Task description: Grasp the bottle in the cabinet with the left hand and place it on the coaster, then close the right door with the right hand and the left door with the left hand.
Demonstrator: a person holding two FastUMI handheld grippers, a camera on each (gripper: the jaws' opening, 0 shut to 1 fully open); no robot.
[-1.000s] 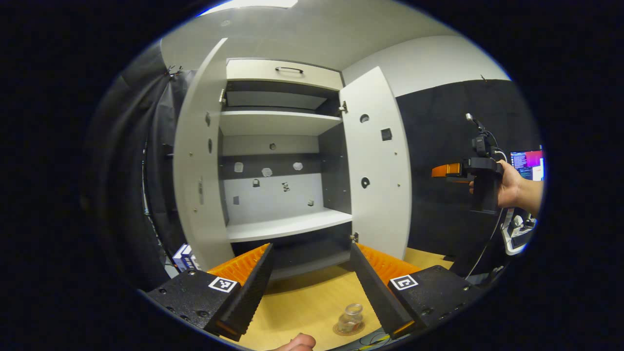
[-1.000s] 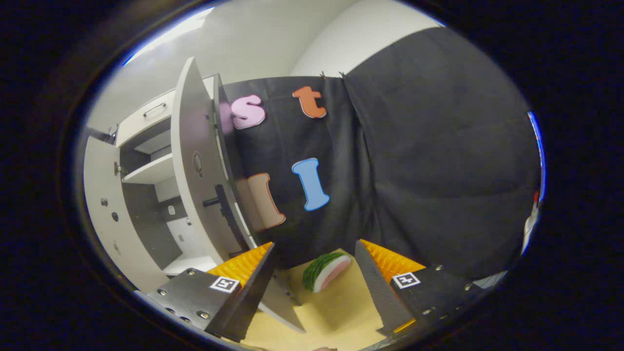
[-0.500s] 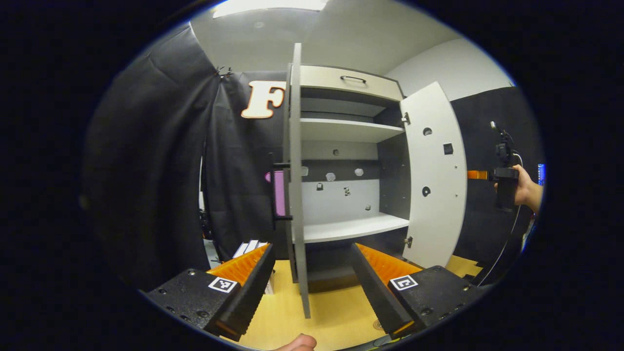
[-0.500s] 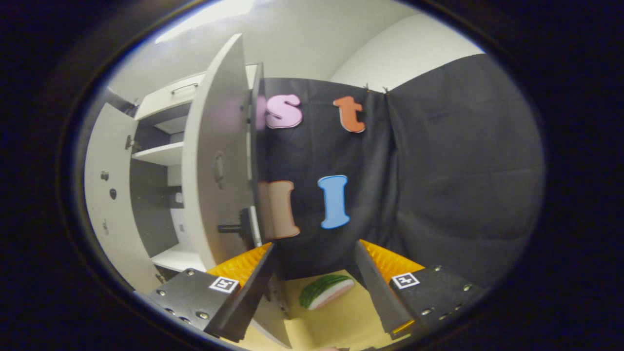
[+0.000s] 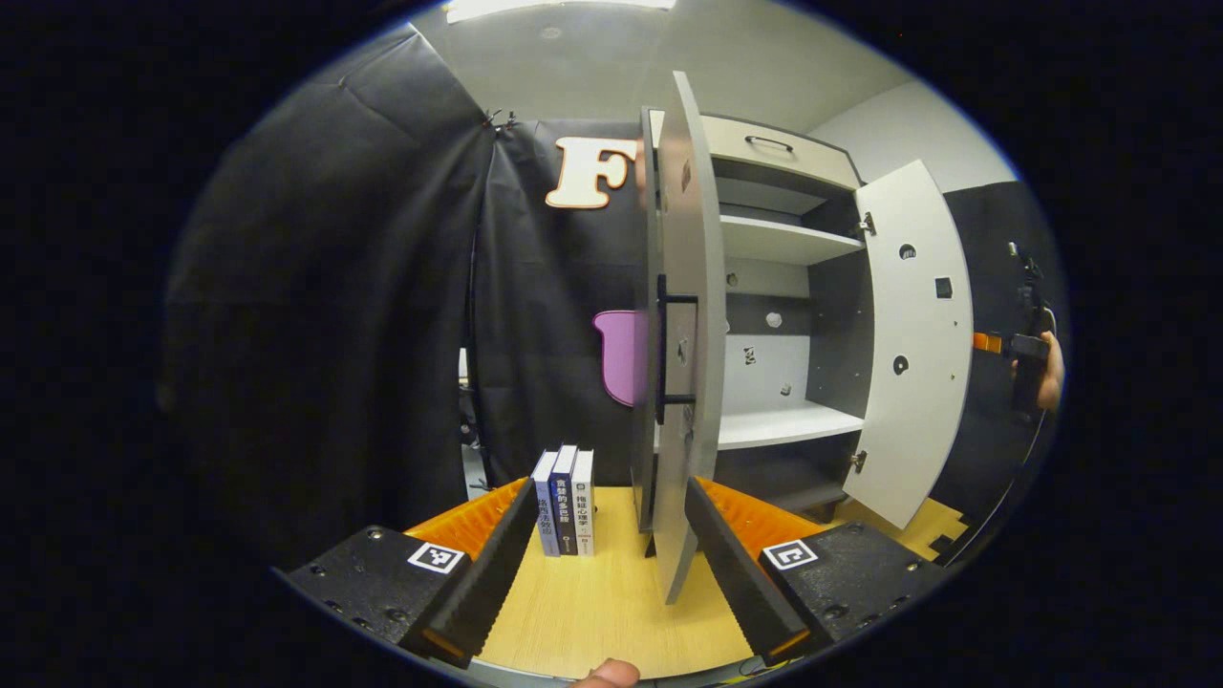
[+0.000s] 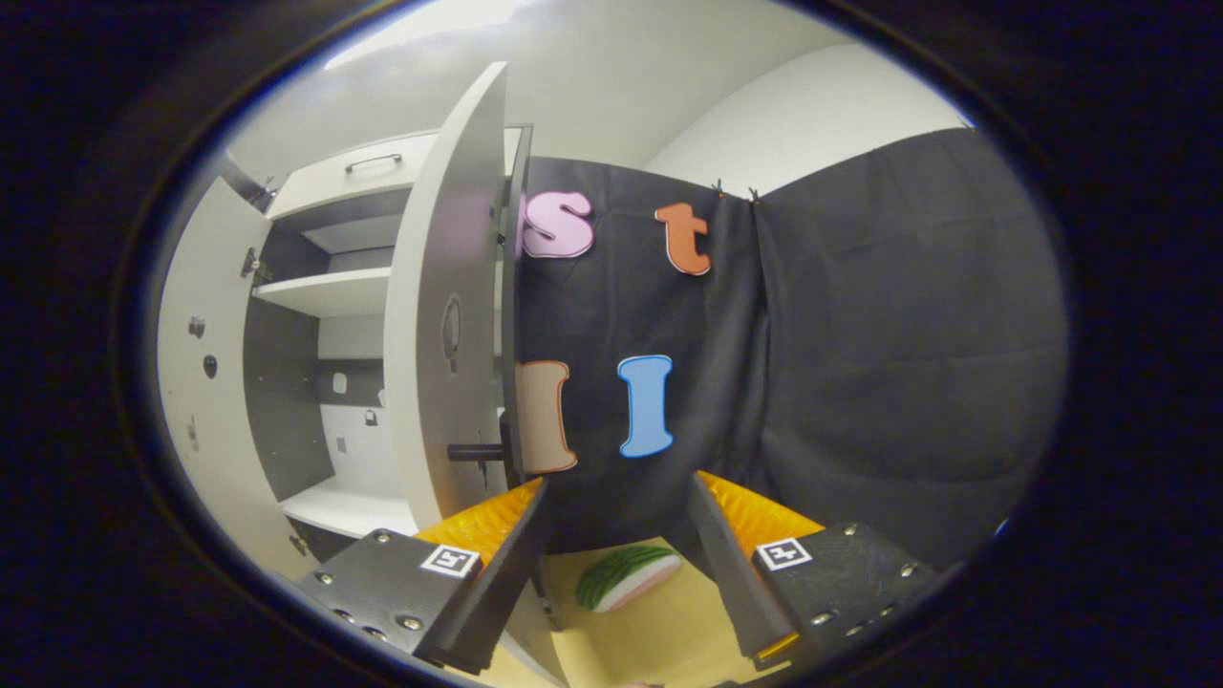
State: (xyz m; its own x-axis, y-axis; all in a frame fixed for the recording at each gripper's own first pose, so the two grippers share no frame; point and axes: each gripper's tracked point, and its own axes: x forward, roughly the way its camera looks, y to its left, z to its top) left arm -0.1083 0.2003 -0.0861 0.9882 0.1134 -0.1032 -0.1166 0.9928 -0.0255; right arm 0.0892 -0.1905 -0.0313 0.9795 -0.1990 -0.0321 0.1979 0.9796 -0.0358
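Standing edge-on between spread left gripper fingers: left door, books beside.

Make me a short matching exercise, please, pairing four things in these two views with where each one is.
Things:
1. books
2. watermelon slice
3. black handle
4. drawer

Places:
A. top of the cabinet
B. on the left door
C. upright on the table, left of the cabinet
D. on the table, by the right door

Pairs: 1-C, 2-D, 3-B, 4-A

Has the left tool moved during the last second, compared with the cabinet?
Yes. The left tool swung leftward: the cabinet slid right in its view, and the left door now appears edge-on.
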